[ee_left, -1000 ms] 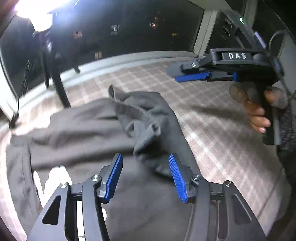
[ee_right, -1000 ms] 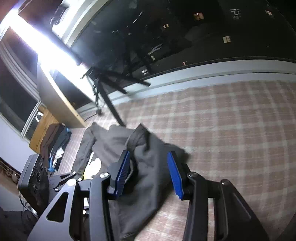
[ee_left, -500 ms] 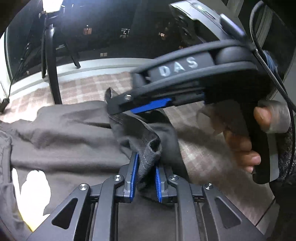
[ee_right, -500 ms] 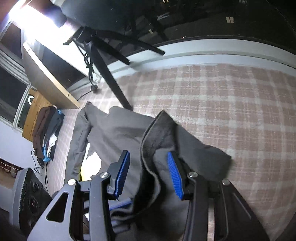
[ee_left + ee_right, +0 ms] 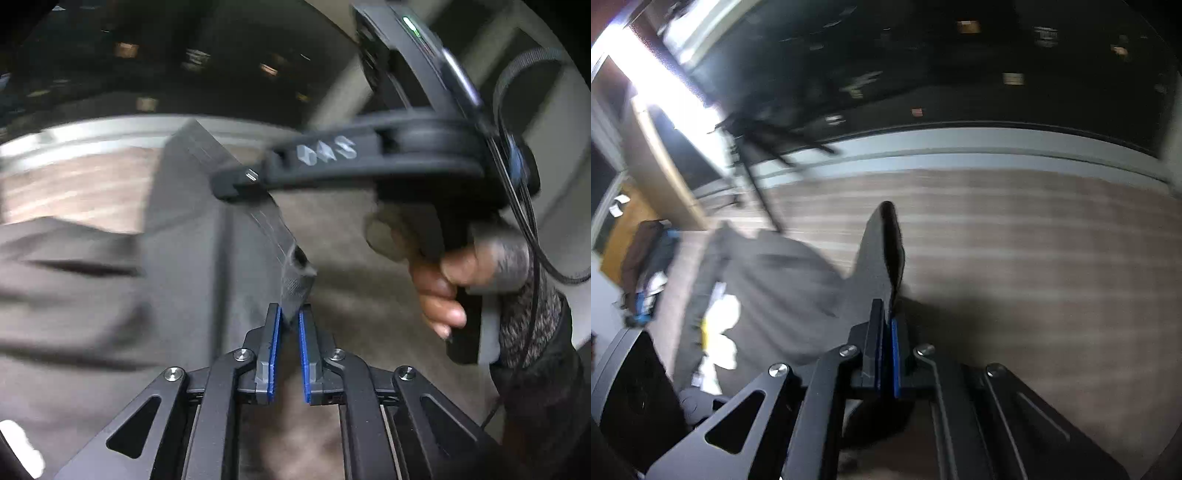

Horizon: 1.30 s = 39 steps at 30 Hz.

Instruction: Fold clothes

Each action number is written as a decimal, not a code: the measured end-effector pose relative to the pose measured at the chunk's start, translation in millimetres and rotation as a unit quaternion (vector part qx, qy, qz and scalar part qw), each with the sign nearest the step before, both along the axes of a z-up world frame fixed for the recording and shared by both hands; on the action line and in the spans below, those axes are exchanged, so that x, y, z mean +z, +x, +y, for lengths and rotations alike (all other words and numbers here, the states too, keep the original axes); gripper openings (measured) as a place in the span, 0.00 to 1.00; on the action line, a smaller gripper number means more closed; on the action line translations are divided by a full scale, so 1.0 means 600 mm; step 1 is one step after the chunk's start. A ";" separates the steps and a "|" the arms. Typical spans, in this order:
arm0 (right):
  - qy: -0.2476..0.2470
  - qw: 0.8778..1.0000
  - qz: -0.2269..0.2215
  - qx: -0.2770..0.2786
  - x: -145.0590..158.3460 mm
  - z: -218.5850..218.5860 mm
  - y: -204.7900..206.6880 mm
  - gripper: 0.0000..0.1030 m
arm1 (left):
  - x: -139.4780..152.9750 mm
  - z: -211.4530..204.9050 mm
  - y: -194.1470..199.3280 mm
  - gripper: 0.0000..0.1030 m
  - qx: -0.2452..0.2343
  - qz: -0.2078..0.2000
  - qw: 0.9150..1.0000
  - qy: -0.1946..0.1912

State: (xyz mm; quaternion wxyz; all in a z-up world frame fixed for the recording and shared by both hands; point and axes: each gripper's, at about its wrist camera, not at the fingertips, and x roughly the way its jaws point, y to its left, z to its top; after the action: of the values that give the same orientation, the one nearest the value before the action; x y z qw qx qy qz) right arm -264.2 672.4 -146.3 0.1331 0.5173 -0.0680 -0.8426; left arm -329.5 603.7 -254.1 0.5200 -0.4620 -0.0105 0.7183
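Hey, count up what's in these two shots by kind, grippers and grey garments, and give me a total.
Grippers: 2 (left gripper, right gripper)
Grey garments: 1 (grey garment)
Total: 3

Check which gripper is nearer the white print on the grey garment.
Left. Left gripper, jaws opening with the garment between them, sits beside the white print; right gripper, shut on the garment's edge, is farther off.
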 end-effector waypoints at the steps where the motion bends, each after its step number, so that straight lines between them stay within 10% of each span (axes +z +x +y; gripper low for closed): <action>1: 0.024 0.999 -0.017 -0.017 -0.011 0.022 0.007 0.05 | -0.009 0.024 0.012 0.35 -0.017 -0.005 1.000 -0.016; 7: 0.032 0.991 -0.028 -0.125 -0.029 0.118 0.048 0.16 | 0.007 0.018 0.062 0.38 -0.046 0.024 0.997 -0.059; 12: 0.010 0.997 -0.005 -0.071 -0.023 0.083 0.046 0.35 | 0.030 -0.112 0.026 0.42 0.008 0.048 0.996 -0.074; 20: 0.019 0.997 -0.012 -0.071 -0.062 0.059 0.055 0.35 | 0.006 -0.100 -0.124 0.42 0.047 0.173 0.966 -0.184; 29: -0.001 0.996 -0.028 -0.088 -0.087 0.065 0.166 0.35 | -0.062 -0.042 -0.221 0.41 0.013 0.217 0.936 -0.278; 34: 0.008 0.996 -0.018 -0.082 -0.091 0.048 0.171 0.36 | -0.065 -0.039 -0.208 0.10 -0.013 0.215 0.941 -0.260; 39: -0.005 0.999 -0.001 -0.053 -0.088 0.033 0.186 0.06 | -0.069 -0.032 -0.202 0.02 -0.005 0.228 0.938 -0.259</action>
State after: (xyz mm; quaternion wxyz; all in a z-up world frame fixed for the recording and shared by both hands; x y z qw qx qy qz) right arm -152.8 692.5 -198.9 0.0907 0.5131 -0.0995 -0.8477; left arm -450.9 584.4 -295.3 0.3744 -0.4045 0.2977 0.7795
